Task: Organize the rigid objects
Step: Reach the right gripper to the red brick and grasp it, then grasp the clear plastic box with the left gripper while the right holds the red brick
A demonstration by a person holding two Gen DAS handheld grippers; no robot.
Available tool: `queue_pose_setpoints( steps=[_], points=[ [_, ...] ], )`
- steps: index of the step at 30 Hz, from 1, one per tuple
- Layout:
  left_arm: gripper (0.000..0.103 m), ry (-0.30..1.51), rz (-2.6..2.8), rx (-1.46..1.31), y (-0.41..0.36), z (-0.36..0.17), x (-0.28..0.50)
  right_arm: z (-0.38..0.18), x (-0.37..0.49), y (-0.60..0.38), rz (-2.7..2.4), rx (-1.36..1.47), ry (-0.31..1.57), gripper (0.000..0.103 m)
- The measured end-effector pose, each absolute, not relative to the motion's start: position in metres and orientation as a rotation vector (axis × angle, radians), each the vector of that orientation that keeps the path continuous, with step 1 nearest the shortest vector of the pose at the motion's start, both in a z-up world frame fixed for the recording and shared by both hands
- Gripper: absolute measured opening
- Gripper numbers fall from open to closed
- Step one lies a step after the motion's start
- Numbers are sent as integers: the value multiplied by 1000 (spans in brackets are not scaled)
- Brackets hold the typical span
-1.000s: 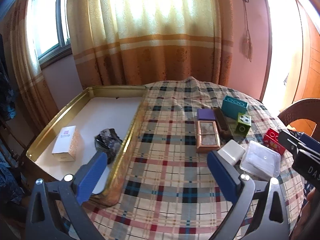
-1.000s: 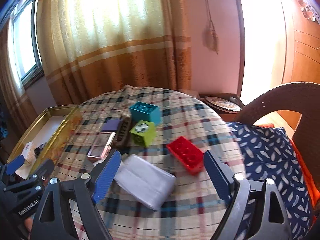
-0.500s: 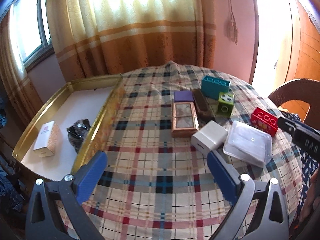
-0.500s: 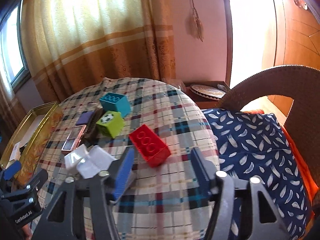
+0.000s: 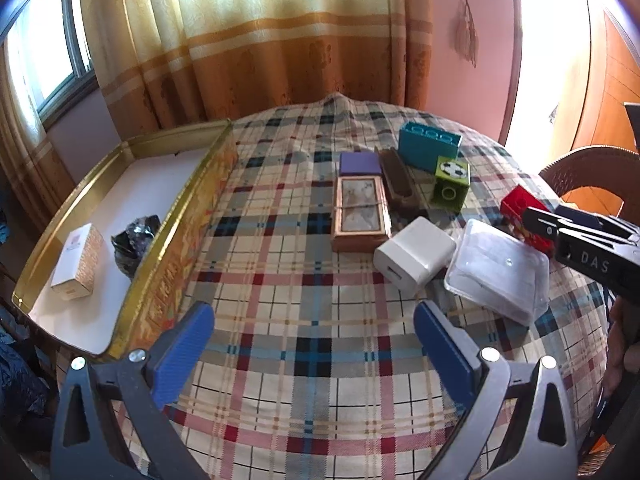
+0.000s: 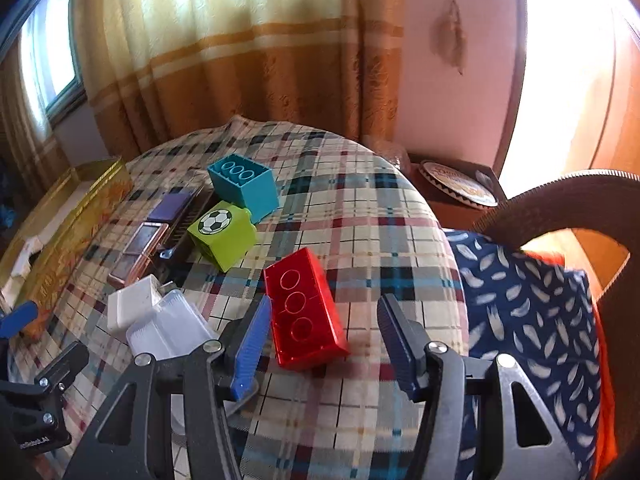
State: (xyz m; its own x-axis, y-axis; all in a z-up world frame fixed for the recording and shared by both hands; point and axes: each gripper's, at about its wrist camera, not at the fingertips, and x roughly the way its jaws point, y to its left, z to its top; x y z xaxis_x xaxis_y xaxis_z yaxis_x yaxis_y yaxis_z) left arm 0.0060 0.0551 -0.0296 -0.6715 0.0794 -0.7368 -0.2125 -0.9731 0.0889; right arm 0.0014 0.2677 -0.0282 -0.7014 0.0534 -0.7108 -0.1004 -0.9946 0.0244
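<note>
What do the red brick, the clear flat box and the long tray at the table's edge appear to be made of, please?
The red brick looks like glossy, slightly translucent moulded plastic: it shines and has round stud rings. The clear flat box seems to be thin transparent plastic, since the cloth shows through it. The long tray looks like gold-coloured sheet metal with a printed wall and rolled rim, though coated card cannot be excluded.

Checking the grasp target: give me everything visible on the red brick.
The red brick is a glossy, slightly see-through plastic toy block, long and rectangular, with three circles in a row on its upper face. It lies flat on the plaid tablecloth near the table's right edge, apart from the green block. The right gripper, whose jaws have just been closing, stands half open at its near end; the left pad is close beside the brick, contact unclear, the right pad clearly apart.
</note>
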Motion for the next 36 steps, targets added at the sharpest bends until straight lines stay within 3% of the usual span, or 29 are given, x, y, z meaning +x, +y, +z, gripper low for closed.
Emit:
queue_pose_setpoints(
  steps=[6, 8, 9, 15, 25, 27, 36],
  points=[
    [102, 223, 2687, -1249, 61, -35, 2, -33, -10, 260, 2851, -1242, 47, 44],
    [102, 218, 2675, -1250, 64, -36, 3, -37, -15, 258, 2857, -1290, 41, 35],
    [102, 214, 2668, -1249, 65, -36, 4, -39, -17, 258, 2860, -1324, 47, 25],
    [102, 158, 2631, -1254, 73, -33, 5, -37, -8, 266, 2913, -1283, 164, 25],
    [100, -306, 2628, -1404, 89, -23, -9, -7, 46, 300, 2859, -945, 311, 25],
    [94, -351, 2623, -1484, 101, -28, -14, -5, 52, 307, 2839, -916, 298, 25],
    [91, -380, 2732, -1539, 146, -32, -16, -11, 69, 334, 2800, -896, 368, 25]
  ],
)
